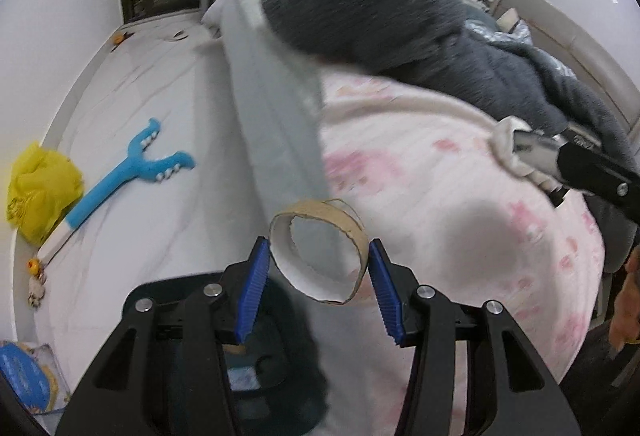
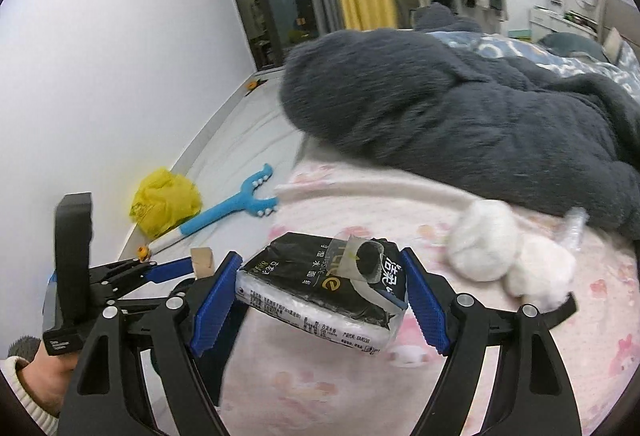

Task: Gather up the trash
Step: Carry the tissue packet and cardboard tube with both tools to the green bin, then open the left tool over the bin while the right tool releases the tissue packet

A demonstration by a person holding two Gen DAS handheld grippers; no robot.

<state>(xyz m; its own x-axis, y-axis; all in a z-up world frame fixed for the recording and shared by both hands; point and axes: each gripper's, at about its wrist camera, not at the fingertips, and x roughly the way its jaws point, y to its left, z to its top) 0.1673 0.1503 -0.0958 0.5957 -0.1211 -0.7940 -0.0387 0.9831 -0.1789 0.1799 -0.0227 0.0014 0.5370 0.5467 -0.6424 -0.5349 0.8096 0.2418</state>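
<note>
In the left wrist view my left gripper is shut on a brown cardboard tape-roll ring, held upright between the blue pads above the edge of a pink bed cover. A dark round container lies just below it on the floor side. In the right wrist view my right gripper is shut on a black plastic tissue pack, which hangs over the pink cover. White tissue wads and a clear plastic scrap lie on the bed to the right. The left gripper shows there at the left.
A crumpled yellow plastic bag and a blue forked toy lie on the white floor by the wall. A dark grey fluffy blanket covers the far part of the bed. A hand holds the left gripper's handle.
</note>
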